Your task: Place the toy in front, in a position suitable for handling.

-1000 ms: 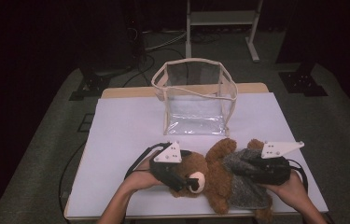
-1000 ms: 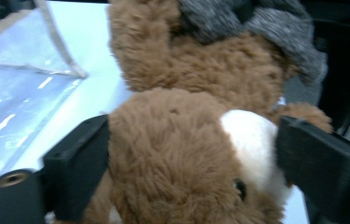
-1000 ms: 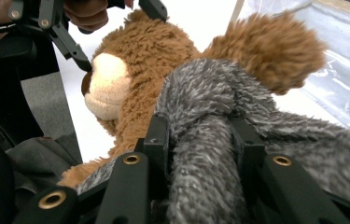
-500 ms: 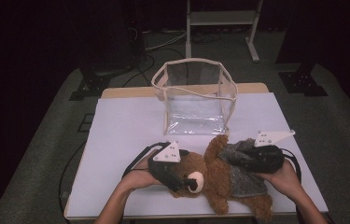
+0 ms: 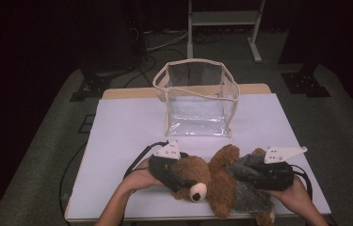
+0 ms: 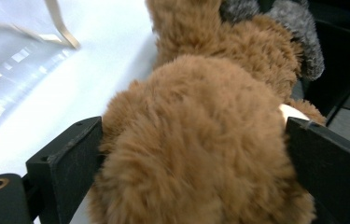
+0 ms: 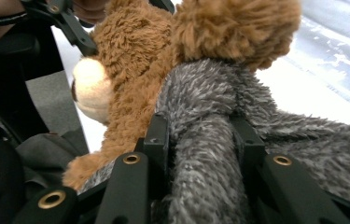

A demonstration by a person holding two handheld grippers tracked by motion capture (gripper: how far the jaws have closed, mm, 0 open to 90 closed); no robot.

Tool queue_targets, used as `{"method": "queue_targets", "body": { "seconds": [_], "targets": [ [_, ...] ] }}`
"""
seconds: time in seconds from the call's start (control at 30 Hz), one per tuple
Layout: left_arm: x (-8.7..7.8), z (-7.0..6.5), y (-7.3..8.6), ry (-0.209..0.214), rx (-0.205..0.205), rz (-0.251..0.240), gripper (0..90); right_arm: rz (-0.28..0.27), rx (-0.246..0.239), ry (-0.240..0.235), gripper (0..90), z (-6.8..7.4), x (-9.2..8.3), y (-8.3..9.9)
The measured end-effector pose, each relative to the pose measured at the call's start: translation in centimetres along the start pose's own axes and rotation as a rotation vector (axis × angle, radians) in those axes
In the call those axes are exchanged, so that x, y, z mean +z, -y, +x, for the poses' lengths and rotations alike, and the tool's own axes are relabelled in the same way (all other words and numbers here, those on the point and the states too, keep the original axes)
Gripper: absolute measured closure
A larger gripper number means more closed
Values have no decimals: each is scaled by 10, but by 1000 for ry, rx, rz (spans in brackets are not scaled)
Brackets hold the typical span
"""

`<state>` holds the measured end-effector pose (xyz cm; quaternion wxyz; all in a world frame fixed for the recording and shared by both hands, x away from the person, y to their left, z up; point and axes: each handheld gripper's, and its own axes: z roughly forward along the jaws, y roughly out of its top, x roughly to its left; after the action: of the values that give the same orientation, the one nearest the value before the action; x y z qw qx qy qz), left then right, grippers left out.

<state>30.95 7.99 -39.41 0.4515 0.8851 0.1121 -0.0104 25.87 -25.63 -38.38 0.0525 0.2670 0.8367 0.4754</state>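
A brown teddy bear [image 5: 219, 183] in a grey fuzzy garment [image 5: 249, 197] lies on its back near the front edge of the white table [image 5: 127, 136], head to the left. My left gripper [image 5: 183, 181] stands around the bear's head [image 6: 196, 140]. Its jaws have just been opening, and the head fills the wide gap between them. My right gripper [image 5: 240, 172] comes in from the right. In the right gripper view it [image 7: 200, 126] is shut on a grey furry limb [image 7: 205, 158] of the bear. A hand holds each gripper.
A clear plastic bag [image 5: 197, 101] with beige trim stands open and upright at the middle back of the table. The bear lies close to the table's front edge. Dark floor, cables and a metal stand [image 5: 221, 19] lie beyond the table.
The right gripper rose a little with the grey limb and sank back. The left gripper stayed at the bear's head. The bear has barely shifted.
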Motion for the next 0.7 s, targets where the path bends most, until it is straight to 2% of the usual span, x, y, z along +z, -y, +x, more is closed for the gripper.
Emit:
{"method": "queue_targets", "body": {
  "seconds": [0.1,0.13,0.23,0.33,0.4,0.47,0.53,0.6,0.7],
  "targets": [
    [3,3,0,28,-11,17,51,2,0,-5,648,2,-1,2],
    [4,4,-2,45,-16,27,108,0,2,-5,648,3,-2,4],
    [0,3,-6,17,18,55,301,-17,11,-4,647,2,-2,5],
    [-3,3,-11,-28,43,53,405,-36,15,5,644,-2,-1,4],
    [-4,4,-12,-34,45,53,435,-41,11,10,645,-4,-1,2],
    [-8,12,-19,-67,60,59,450,-65,21,21,651,-17,3,-6],
    [-9,14,-21,-71,61,62,457,-68,25,27,654,-23,6,-13],
    [-13,25,-24,-100,87,85,456,-63,21,18,657,-29,12,-22],
    [-19,30,-26,-123,113,104,459,-53,9,11,658,-35,22,-36]
  ]
}}
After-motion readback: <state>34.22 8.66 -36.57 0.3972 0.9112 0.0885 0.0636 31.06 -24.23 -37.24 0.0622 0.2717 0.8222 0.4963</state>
